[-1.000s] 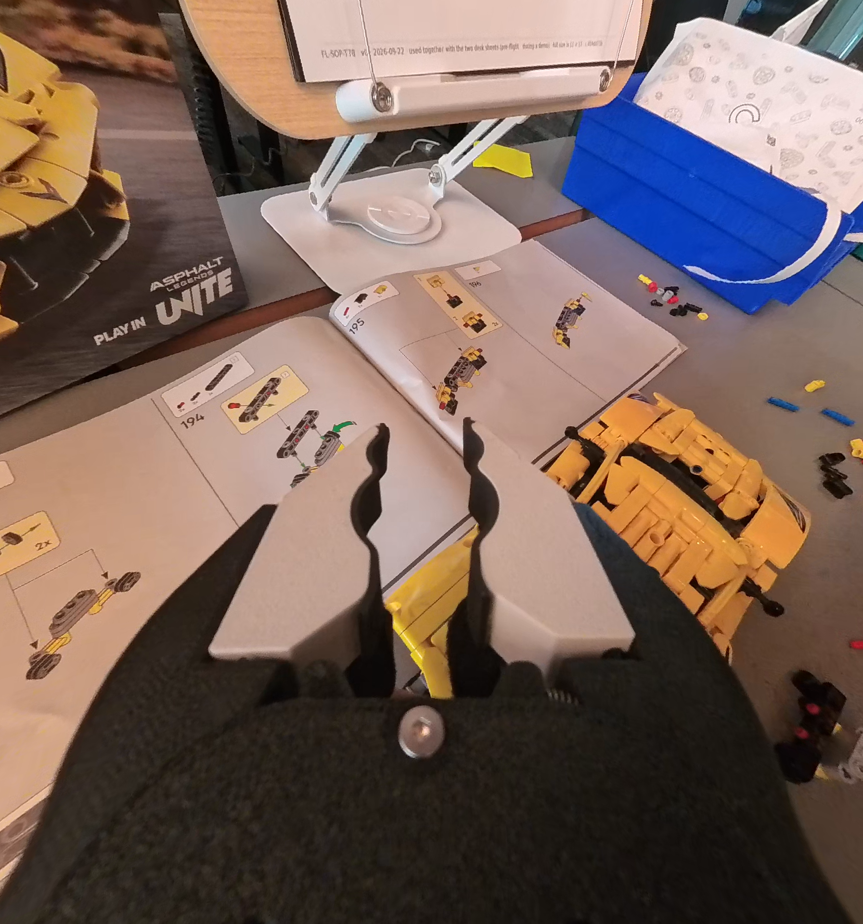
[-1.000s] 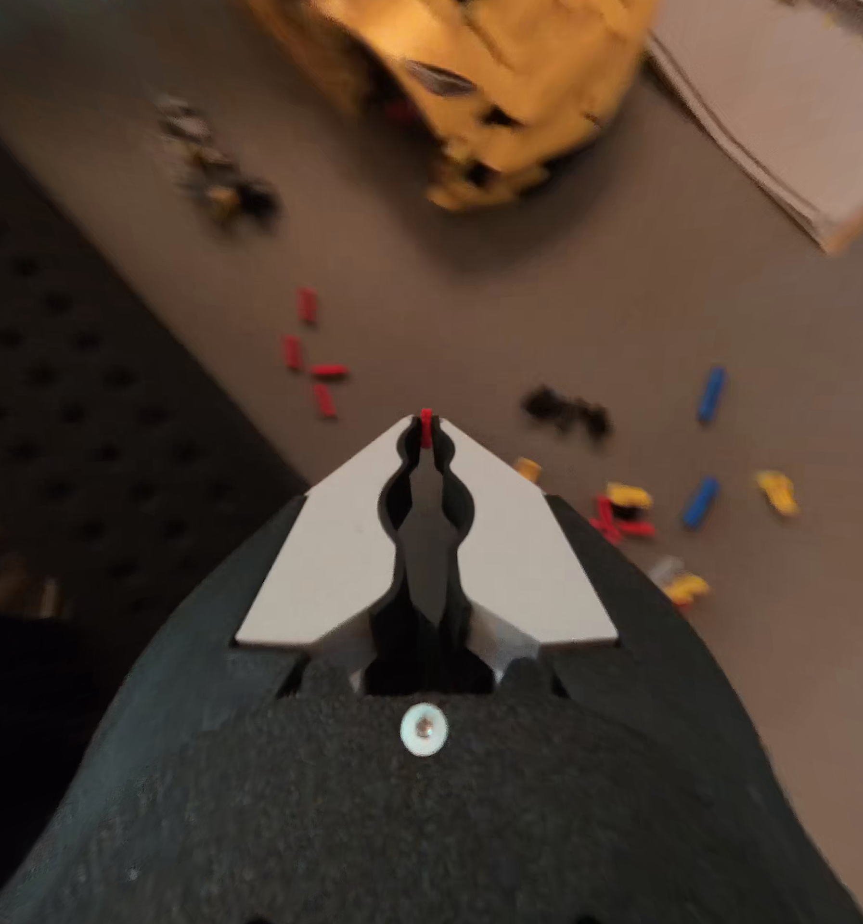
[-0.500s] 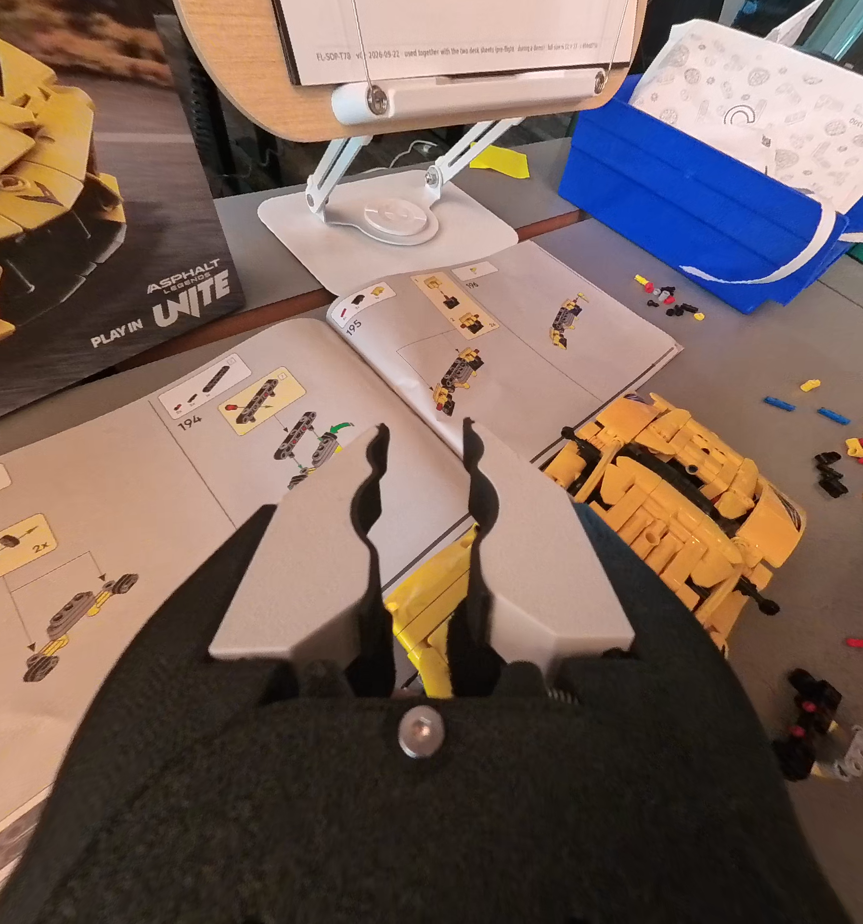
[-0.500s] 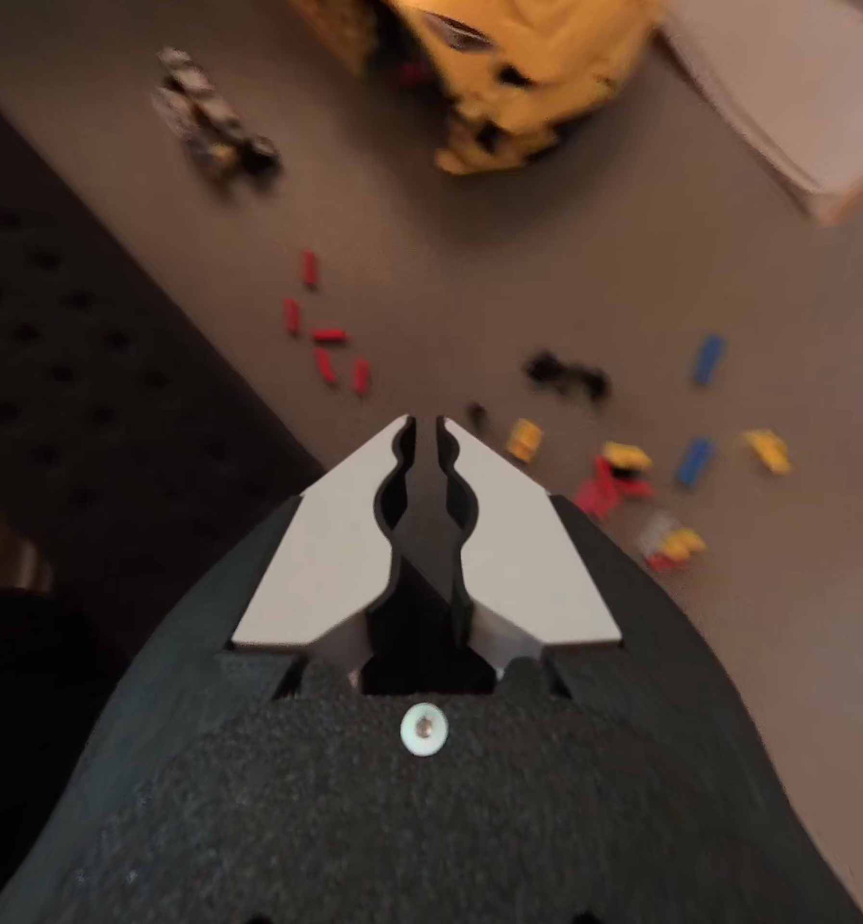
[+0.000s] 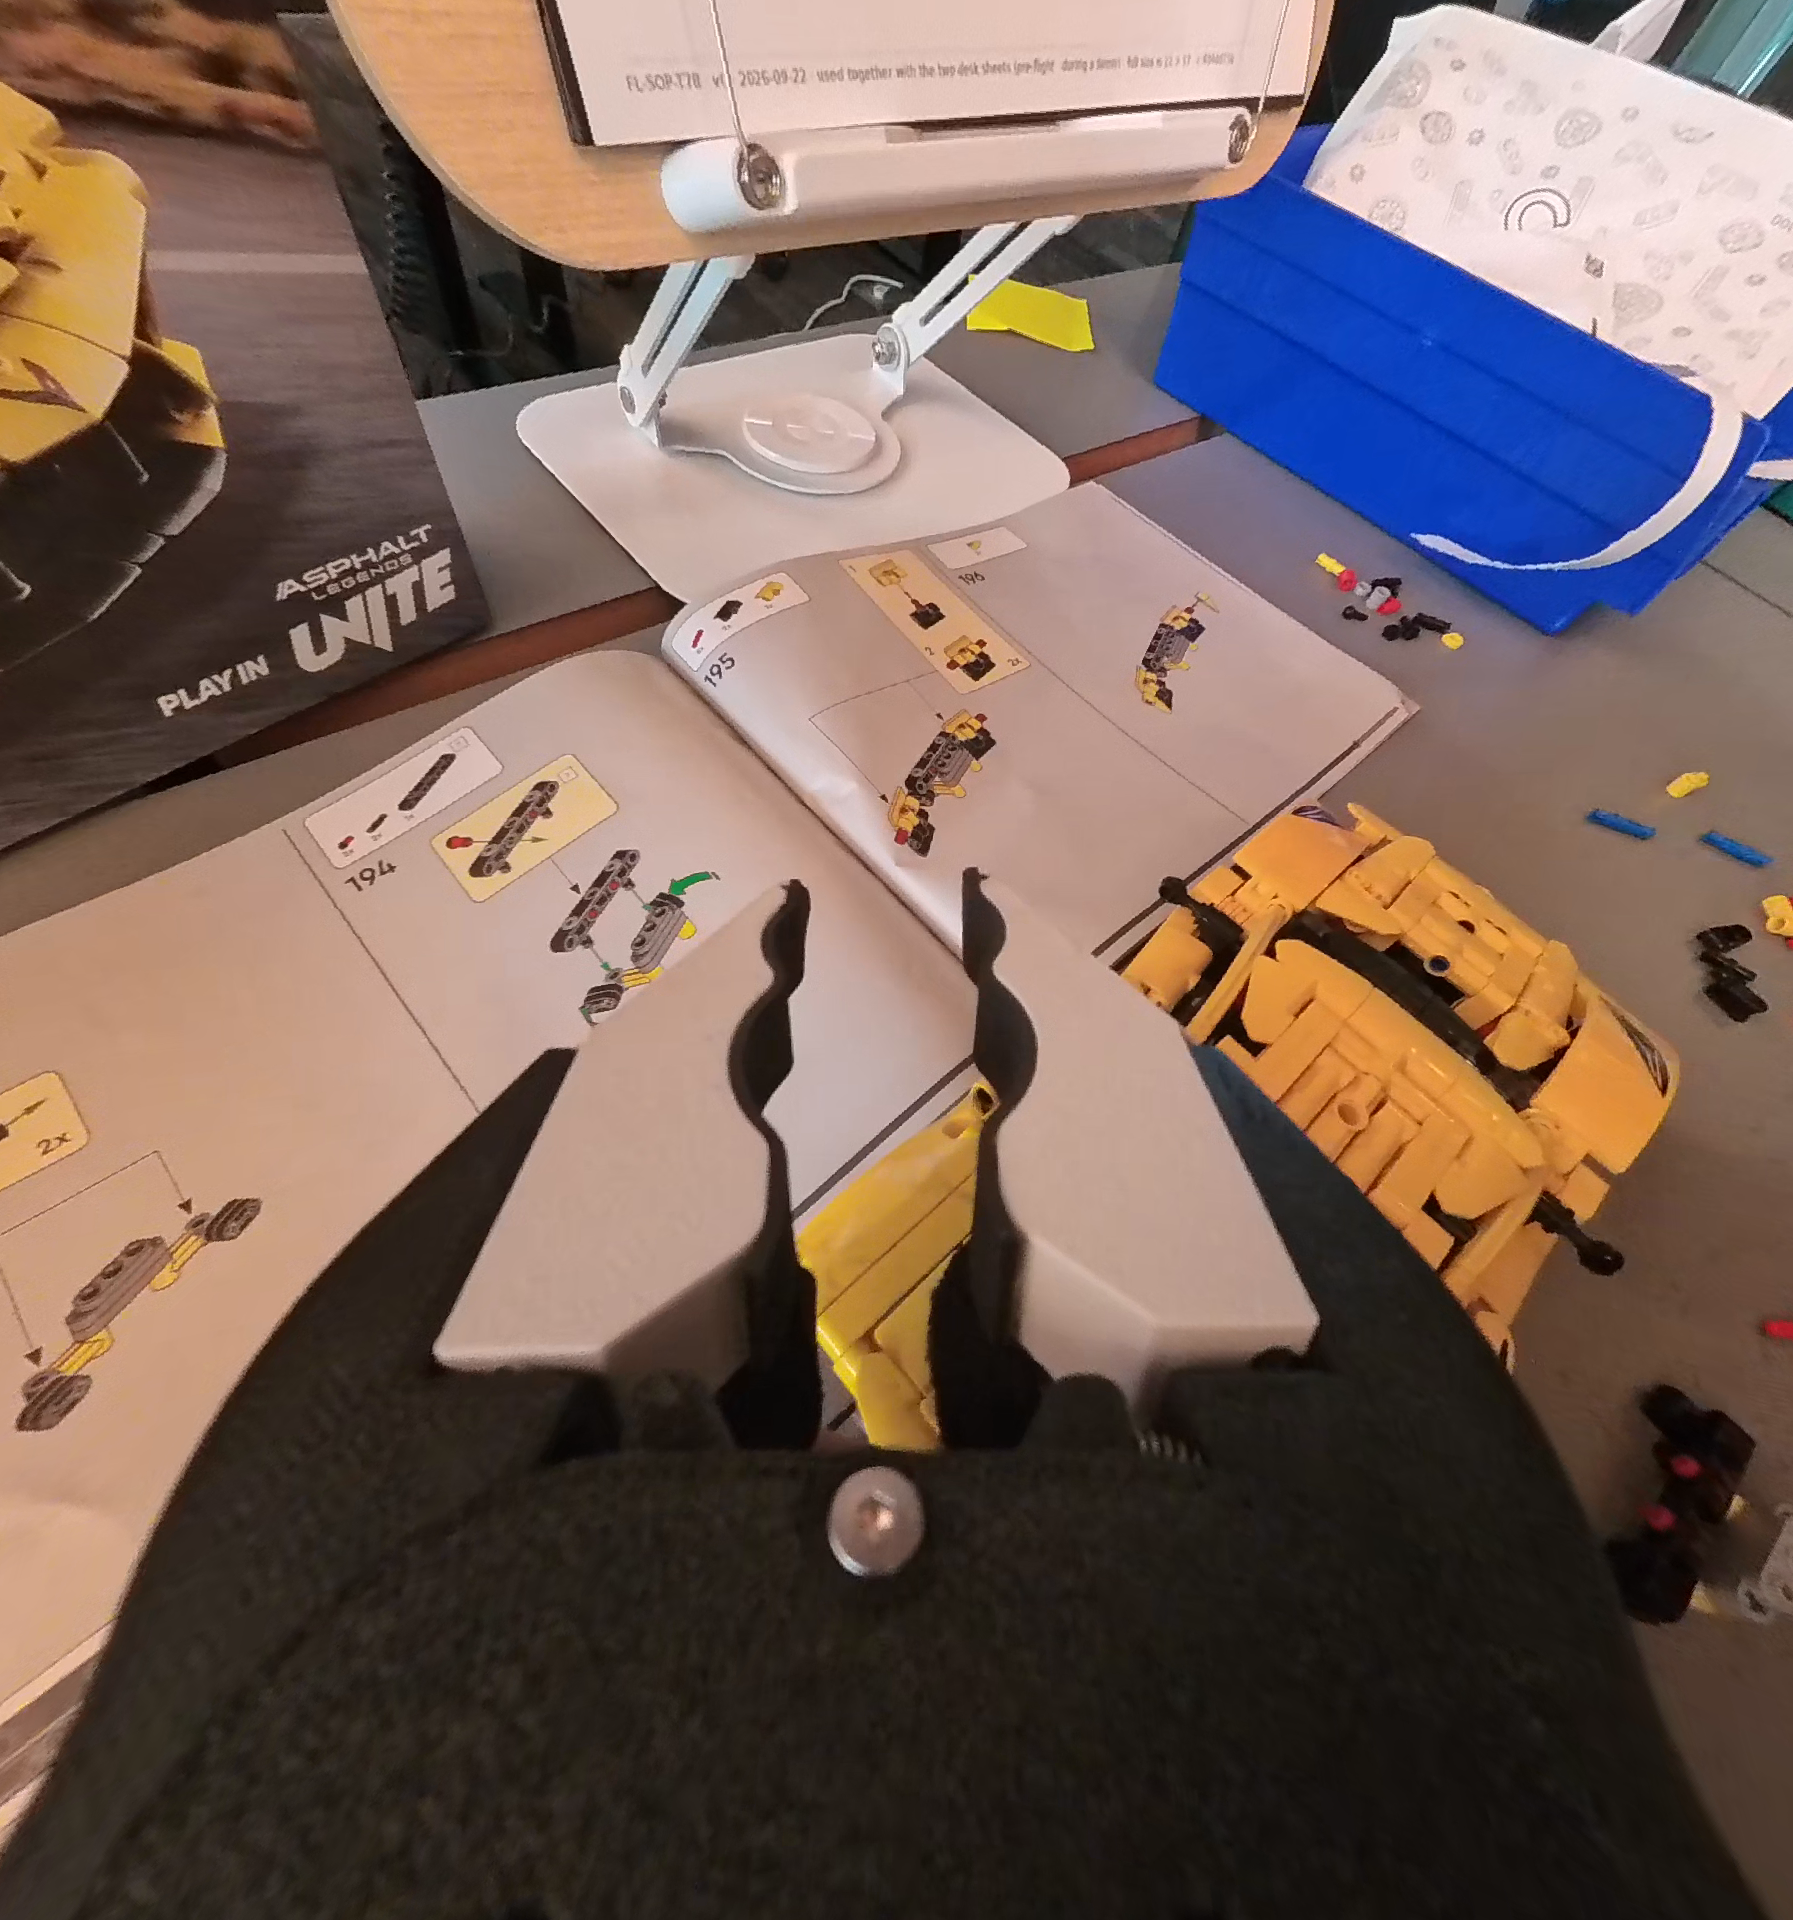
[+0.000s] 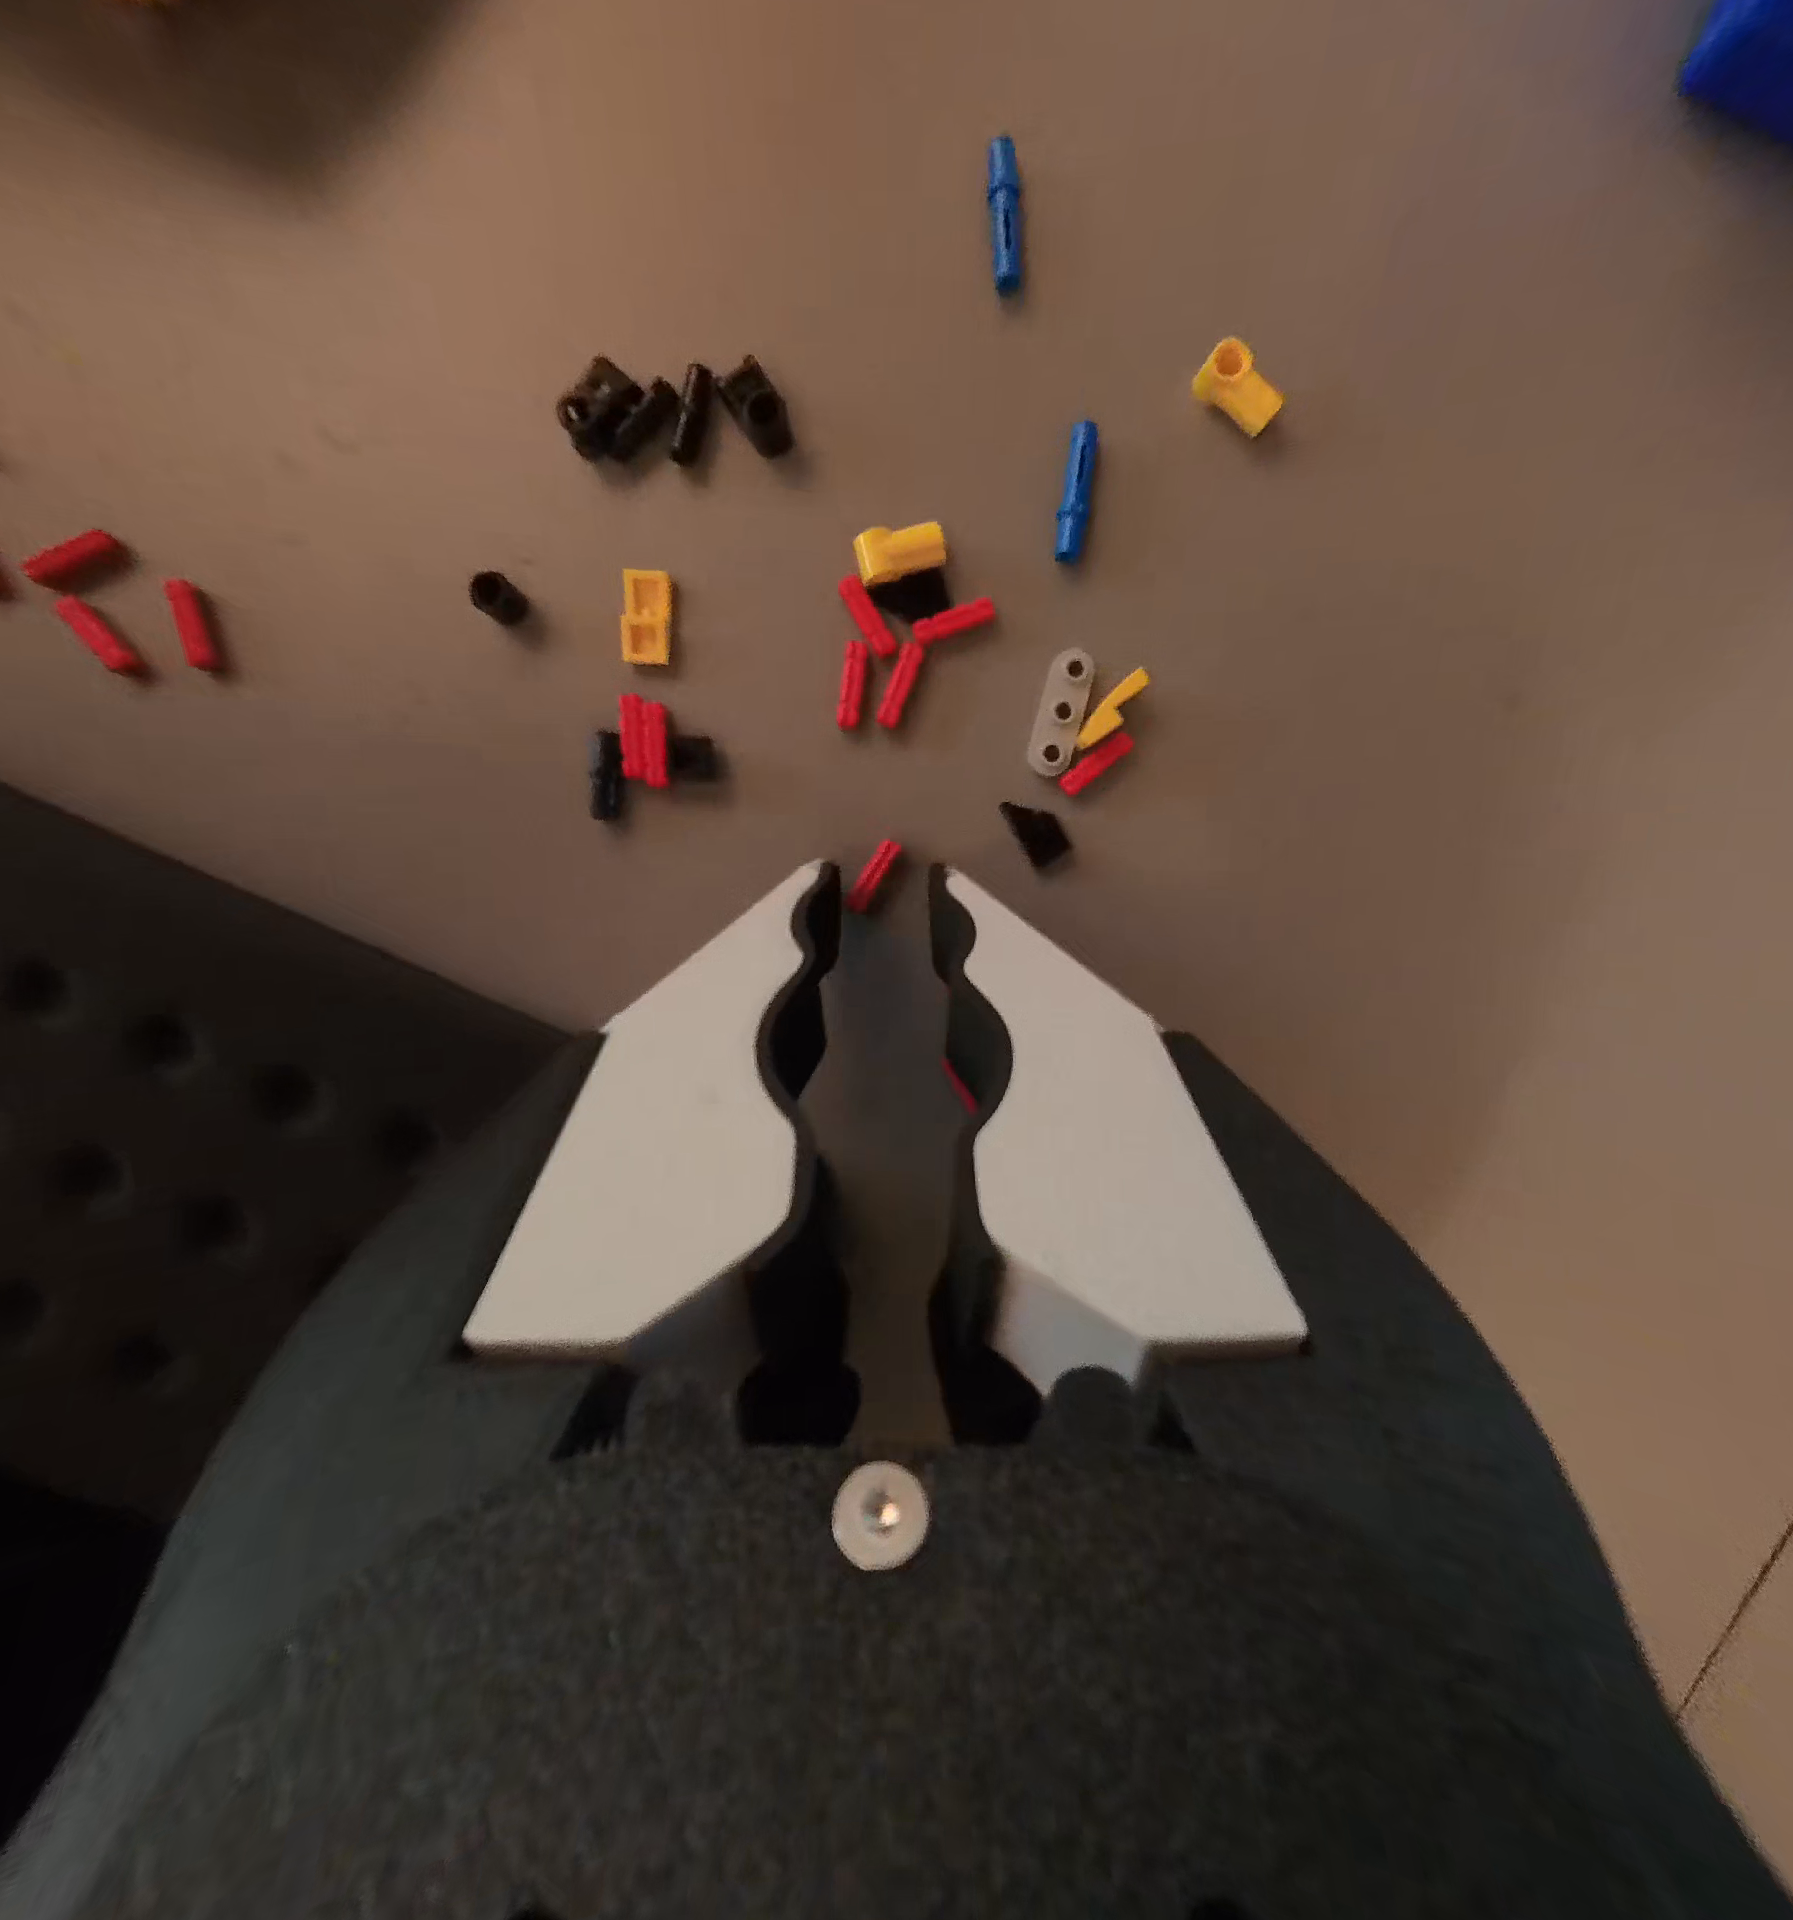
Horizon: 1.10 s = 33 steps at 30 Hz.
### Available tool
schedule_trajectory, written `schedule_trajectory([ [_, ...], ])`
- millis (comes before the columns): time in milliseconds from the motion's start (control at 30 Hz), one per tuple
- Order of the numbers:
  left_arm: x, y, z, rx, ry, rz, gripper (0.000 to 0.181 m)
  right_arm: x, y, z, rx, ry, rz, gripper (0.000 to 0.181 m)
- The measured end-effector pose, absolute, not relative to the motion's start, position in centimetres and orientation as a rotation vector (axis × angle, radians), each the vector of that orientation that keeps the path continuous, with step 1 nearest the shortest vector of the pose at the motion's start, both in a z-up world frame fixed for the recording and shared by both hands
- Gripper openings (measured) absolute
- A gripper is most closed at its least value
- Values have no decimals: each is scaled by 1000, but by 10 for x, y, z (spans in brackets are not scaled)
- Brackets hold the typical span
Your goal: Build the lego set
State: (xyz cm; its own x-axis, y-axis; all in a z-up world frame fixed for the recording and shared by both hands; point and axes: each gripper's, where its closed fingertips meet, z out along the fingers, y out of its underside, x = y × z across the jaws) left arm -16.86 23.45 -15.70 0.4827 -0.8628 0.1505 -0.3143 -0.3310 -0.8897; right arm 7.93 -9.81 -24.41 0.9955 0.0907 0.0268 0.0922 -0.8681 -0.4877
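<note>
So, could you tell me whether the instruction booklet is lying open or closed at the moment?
Open. The instruction booklet lies spread flat on the table, two facing pages of build diagrams showing beside the yellow car model.

Left wrist view high over the instruction booklet (image 5: 663,831); right view near, straight down on loose pieces (image 6: 902,623).

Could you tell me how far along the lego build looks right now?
Mostly built: the yellow car body sits assembled beside the open instruction booklet. In hand: nothing; the right claw is open over a red pin, and the left claw is open too. Left: the loose pins and connectors and a small black subassembly.
</note>
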Motion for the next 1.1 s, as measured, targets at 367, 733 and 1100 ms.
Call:
schedule_trajectory([
  [367, -169, 235, -157, -1873, 981, -806, 29, -13, -53, -213, -2463, -478, 147, 3],
  [733, -171, 236, -153, -1867, 968, -816, 29, -47, -43, -247, -2551, -662, 163, 3],
  [1100, -169, 235, -156, -1871, 979, -812, 29, -13, -7, -198, -2180, -290, 179, 31],
])
